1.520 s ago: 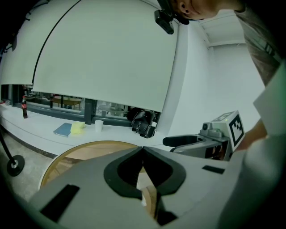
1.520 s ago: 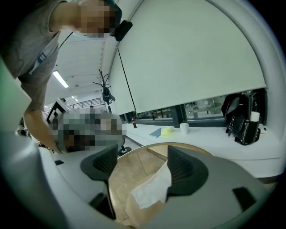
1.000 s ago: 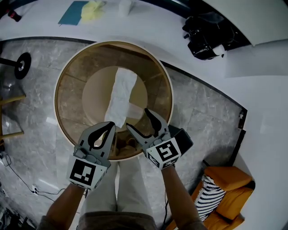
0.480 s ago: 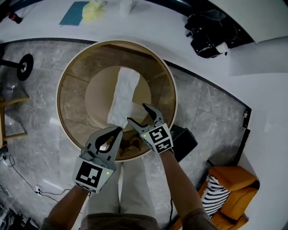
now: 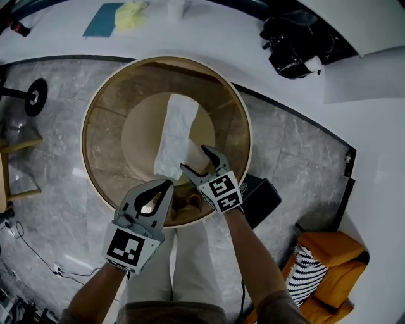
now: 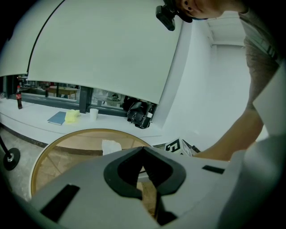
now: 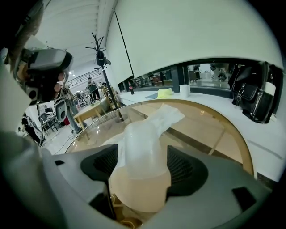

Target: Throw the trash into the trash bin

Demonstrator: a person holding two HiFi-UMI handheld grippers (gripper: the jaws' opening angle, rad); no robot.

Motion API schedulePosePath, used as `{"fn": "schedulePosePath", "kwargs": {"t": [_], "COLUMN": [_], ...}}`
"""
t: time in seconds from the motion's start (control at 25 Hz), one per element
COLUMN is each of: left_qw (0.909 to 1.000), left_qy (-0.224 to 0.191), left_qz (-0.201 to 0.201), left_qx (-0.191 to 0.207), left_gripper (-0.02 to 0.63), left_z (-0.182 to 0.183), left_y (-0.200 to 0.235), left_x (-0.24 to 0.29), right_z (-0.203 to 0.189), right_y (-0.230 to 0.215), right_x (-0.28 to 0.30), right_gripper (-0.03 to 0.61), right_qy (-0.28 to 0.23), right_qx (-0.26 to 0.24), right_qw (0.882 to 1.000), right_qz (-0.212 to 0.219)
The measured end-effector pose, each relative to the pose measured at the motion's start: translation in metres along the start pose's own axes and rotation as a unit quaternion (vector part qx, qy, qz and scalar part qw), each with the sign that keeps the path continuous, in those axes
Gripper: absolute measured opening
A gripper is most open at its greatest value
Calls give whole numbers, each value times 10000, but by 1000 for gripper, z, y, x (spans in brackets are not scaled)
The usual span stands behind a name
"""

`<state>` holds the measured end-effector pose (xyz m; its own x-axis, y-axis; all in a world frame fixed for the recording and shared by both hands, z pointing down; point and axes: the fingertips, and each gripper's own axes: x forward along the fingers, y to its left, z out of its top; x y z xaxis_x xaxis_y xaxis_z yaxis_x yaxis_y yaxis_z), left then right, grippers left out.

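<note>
A translucent plastic cup [image 7: 140,156] stands between the jaws of my right gripper [image 7: 142,147], which is shut on it. In the head view this gripper [image 5: 195,159] sits over the near edge of a round gold-rimmed table [image 5: 243,120] whose top looks like glass. A long crumpled white tissue [image 5: 176,126] lies on that top just beyond the cup, and it also shows behind the cup in the right gripper view [image 7: 167,115]. My left gripper [image 5: 166,183] is shut and empty at the table's near rim, left of the right one. Its jaws meet at the tips [image 6: 143,148].
A black box-like thing [image 5: 261,197] sits on the floor by my right forearm. A white ledge beyond the table holds a black bag [image 5: 297,41], a blue book [image 5: 104,18] and a yellow cloth [image 5: 130,14]. An orange chair [image 5: 329,266] stands at lower right.
The right gripper has moved forward and a little left over the table edge, and its jaws have drawn in around the cup. The left gripper has shifted slightly right.
</note>
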<state>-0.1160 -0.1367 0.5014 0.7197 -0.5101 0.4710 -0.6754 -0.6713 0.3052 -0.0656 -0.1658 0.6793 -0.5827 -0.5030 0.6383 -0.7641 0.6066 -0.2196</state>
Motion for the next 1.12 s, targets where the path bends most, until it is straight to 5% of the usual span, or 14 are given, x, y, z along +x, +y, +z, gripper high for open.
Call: {"fn": "schedulePosePath", "kwargs": {"t": [0.16,0.2,0.6,1.12], "left_qw": [10000,10000,9996,9913], "left_qy": [14,24,65,199], "left_qz": [-30,-31,-246,-1135], "left_qx": [28,28,157,638], "left_gripper": [18,20,18,19], "left_z": [0,-1,1,13], "left_y": [0,0,-9,-76], "left_x": [0,0,1,18], "right_z": [-2,-2,13,-2], "right_y": [0,1,5,-13], "right_x": [0,-1,-15,-89], "right_gripper": [340,285,281,281], "right_qy": [19,5,-350,-721], "right_qx": [25,51,265,799], "right_qw": [10000,10000,9988,9890], "right_qz": [-69,-63,-193,-1017]}}
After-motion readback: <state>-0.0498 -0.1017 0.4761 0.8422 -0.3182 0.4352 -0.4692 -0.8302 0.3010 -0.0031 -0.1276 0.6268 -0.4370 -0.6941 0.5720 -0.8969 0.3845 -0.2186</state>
